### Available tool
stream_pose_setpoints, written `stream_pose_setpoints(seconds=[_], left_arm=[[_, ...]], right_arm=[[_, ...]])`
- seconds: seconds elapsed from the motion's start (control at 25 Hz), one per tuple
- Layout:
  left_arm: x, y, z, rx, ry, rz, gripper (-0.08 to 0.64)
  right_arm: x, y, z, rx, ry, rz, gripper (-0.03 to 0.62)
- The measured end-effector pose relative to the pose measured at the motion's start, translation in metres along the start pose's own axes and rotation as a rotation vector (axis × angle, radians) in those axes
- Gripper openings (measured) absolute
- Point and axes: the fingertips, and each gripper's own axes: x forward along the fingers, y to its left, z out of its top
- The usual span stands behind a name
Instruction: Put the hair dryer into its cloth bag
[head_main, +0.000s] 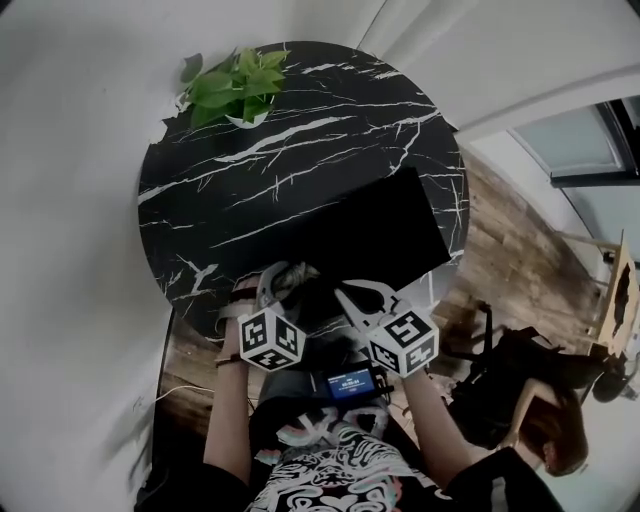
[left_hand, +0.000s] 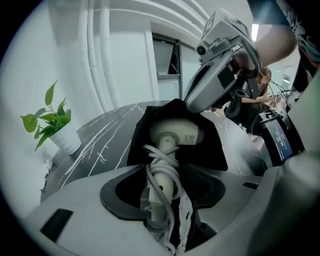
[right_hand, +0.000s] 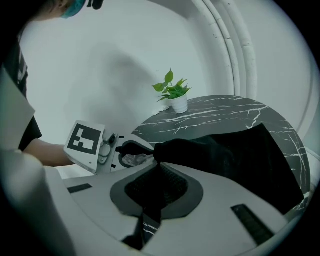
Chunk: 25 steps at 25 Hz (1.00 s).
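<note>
Nearest, the left gripper (left_hand: 161, 202) is clamped on the handle of the white plastic hair dryer (left_hand: 176, 133), with the pale cord (left_hand: 162, 167) wound round that handle. The dryer's head sits just inside the mouth of the black cloth bag (right_hand: 235, 155), and the handle is outside. The right gripper (right_hand: 154, 189) is pinched shut on the bag's rim, holding it up. The dryer looks rigid, smooth and head-heavy, so the corded handle is probably the surest hold, though loose loops could snag. The bag is limp and would likely collapse unless its edge is held. Beyond lies the round black white-veined marble table (head_main: 250, 190), with a small green potted plant (head_main: 235, 88) at its far edge.
</note>
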Motion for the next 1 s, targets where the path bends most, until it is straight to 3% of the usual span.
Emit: stream_pose_setpoints(seconds=[0.12,0.24,0.28,0.32,0.36,0.52,0.68,0.8,0.96,1.0], left_arm=[[-0.019,-0.006,-0.022,0.023,0.024,0.019,0.264],[-0.038,0.004,-0.058,-0.121,0.042,0.028,0.279],[-0.036,0.006,-0.062,-0.159,0.039,0.012,0.241],[-0.033,0.004,-0.062,-0.177,0.032,-0.009,0.152],[-0.029,0.003,-0.058,-0.180,0.023,-0.026,0.141],[-0.008,0.009,-0.021,-0.167,-0.039,-0.059,0.092],[0.010,0.000,0.029,-0.124,-0.127,-0.088,0.091],[0.031,-0.006,0.057,-0.140,-0.187,-0.101,0.089],[0.039,-0.020,0.047,-0.069,-0.173,-0.077,0.103],[0.034,-0.024,0.038,-0.052,-0.156,-0.077,0.182]], right_arm=[[0.000,0.006,0.002,0.004,-0.006,-0.001,0.025],[-0.001,0.006,0.007,0.002,-0.021,0.001,0.025],[0.000,0.005,0.008,0.001,-0.023,0.001,0.025],[0.001,0.005,0.008,0.001,-0.022,0.003,0.025],[0.001,0.005,0.007,0.003,-0.019,0.004,0.025],[0.006,0.004,0.008,-0.004,-0.014,0.000,0.025],[0.008,0.006,0.008,0.001,-0.020,-0.015,0.025],[0.012,0.006,0.008,-0.005,-0.023,-0.024,0.025],[0.017,0.007,0.002,0.006,-0.036,-0.044,0.025],[0.016,0.007,0.001,0.023,-0.054,-0.049,0.025]])
